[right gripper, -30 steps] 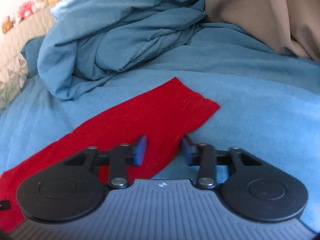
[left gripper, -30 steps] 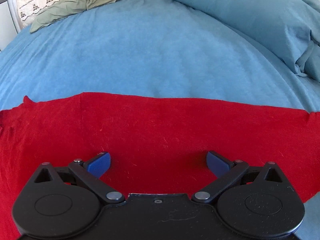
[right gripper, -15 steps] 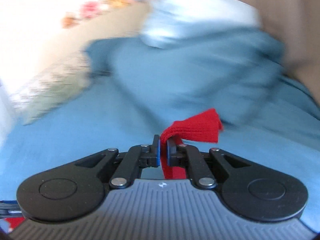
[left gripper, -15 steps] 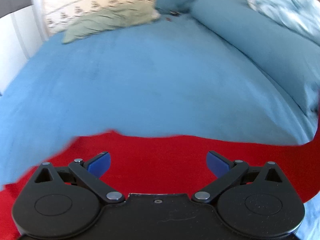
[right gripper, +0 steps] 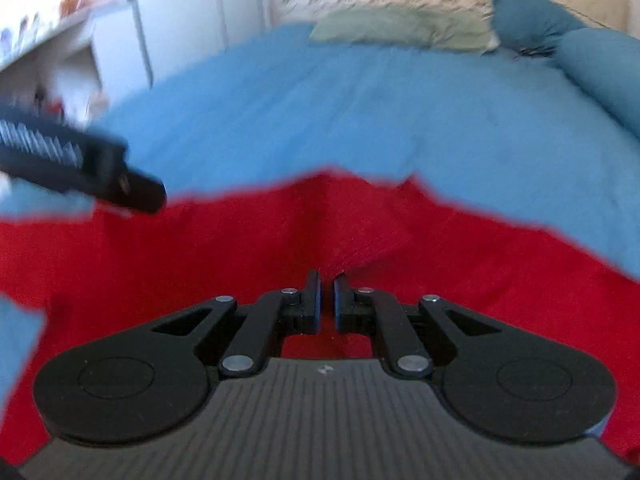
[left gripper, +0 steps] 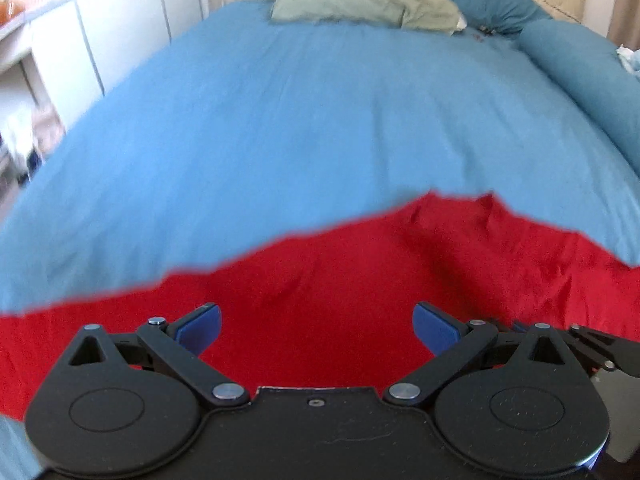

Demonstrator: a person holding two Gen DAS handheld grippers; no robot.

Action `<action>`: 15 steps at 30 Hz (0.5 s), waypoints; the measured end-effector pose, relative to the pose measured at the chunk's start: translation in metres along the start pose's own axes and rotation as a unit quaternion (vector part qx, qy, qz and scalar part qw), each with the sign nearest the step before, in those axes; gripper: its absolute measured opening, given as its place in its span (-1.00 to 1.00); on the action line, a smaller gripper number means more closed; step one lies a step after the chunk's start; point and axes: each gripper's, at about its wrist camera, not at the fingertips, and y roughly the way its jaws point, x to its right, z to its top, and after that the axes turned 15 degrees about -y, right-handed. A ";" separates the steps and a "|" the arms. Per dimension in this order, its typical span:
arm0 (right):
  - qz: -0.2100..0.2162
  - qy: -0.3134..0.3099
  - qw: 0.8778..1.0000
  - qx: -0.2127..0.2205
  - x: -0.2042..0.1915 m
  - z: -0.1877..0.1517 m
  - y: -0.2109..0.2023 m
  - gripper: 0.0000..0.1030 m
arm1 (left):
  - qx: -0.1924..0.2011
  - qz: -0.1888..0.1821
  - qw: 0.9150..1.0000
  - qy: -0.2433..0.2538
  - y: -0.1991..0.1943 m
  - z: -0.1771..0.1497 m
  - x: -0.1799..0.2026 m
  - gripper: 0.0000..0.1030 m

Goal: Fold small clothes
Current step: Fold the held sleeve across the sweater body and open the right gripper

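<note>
Nearest your right gripper (right gripper: 327, 304), the jaws have clamped since a second ago on a ribbed end of the red garment (right gripper: 360, 236), now carried across over the garment's body, apparently the sleeve cuff, though blur obscures it. Your left gripper (left gripper: 316, 330) hangs wide open above the cloth, gripping nothing. Beyond lies the blue bedspread (left gripper: 320, 120). The first fold is under way.

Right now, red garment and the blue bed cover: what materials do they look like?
Red garment: seems a soft matte knit; ribbed band visible on the folded sleeve end, fuzzy surface. Blue bed cover: looks like smooth matte woven cotton or similar, with fine creases and no sheen.
</note>
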 end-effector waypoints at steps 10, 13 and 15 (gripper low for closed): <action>-0.025 -0.078 0.997 0.008 -0.021 -0.026 -0.021 0.72 | -0.062 -0.108 0.990 -0.063 0.024 -0.035 -0.006 0.89; -0.034 -0.061 0.998 0.004 0.003 -0.030 -0.040 0.79 | -0.068 -0.123 0.989 -0.055 0.028 -0.037 0.018 0.86; -0.051 -0.047 0.998 -0.002 0.019 -0.038 -0.056 0.80 | -0.072 -0.129 0.988 -0.053 0.038 -0.035 0.035 0.79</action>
